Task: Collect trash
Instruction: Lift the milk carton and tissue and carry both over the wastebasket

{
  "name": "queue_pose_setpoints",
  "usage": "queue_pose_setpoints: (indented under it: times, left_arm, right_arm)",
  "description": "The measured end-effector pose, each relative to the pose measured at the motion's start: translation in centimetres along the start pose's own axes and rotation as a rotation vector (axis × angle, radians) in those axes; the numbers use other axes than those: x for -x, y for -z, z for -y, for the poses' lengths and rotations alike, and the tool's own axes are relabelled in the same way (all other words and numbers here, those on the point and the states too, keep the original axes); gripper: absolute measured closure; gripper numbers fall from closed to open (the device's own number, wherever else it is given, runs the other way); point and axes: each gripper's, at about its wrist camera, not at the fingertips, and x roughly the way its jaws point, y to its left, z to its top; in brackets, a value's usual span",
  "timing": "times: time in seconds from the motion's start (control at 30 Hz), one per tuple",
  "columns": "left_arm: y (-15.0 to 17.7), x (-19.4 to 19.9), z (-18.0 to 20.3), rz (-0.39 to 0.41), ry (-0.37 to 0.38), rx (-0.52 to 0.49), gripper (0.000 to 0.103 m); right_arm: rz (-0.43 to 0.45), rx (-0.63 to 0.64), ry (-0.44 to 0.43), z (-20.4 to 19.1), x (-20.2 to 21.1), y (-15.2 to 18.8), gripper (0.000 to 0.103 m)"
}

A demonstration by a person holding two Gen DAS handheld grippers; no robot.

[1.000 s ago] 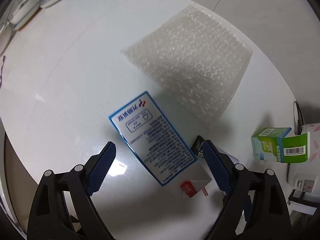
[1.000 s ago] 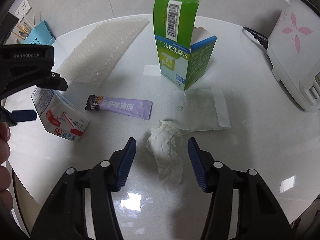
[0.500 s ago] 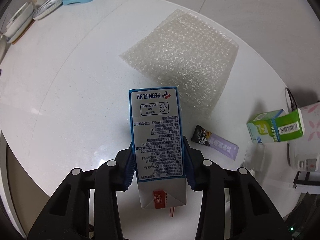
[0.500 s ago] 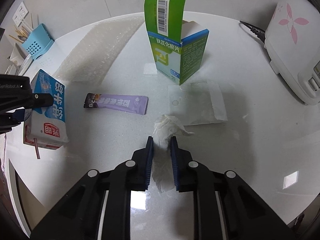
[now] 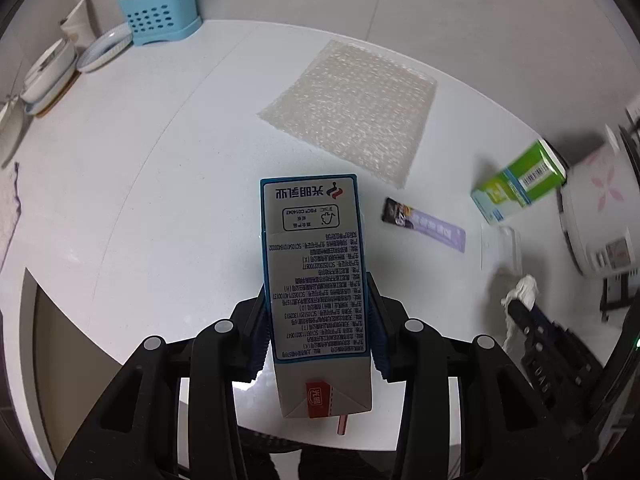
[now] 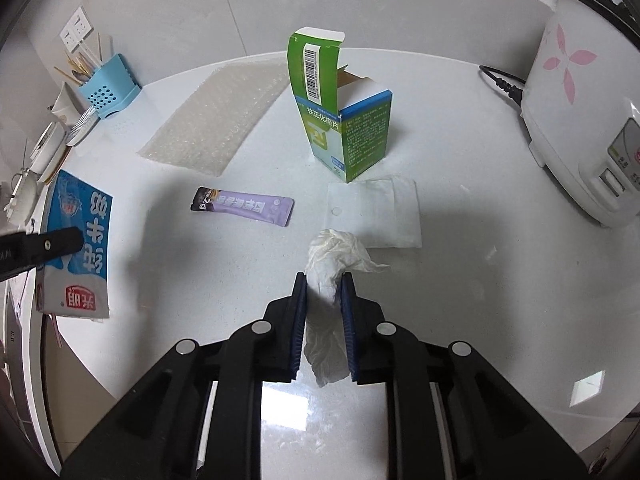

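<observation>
Between left tongs (image 5: 316,334): pinched 光明 milk carton (image 5: 314,264); right tongs (image 6: 324,312) pinching crumpled tissue (image 6: 332,256)

Milk carton (image 5: 316,280): blue border, grey panel w/ black print, red tab. Sachet (image 6: 244,207): lilac, black end. Open box (image 6: 340,120): green & blue. Cooker (image 6: 580,92): white w/ pink petals. Caddy (image 5: 160,10): light blue.

Left gripper (image 5: 316,340) and right gripper (image 6: 324,312) both clamped, angled downward.
</observation>
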Motion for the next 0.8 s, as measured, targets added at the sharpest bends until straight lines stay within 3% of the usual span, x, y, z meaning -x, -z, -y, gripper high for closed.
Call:
queue_pose_setpoints:
  times: [0.37, 0.8]
  left_arm:
    - [5.0, 3.8, -1.5, 0.042, 0.091, -0.179, 0.063]
    - [12.9, 7.0, -7.4, 0.046, 0.158, -0.322, 0.063]
  right_arm:
    - [0.115, -0.079, 0.032, -2.0, 7.0, 5.2, 0.087]
    - [0.135, -0.107, 0.089, -9.0, 10.9, 14.5, 0.087]
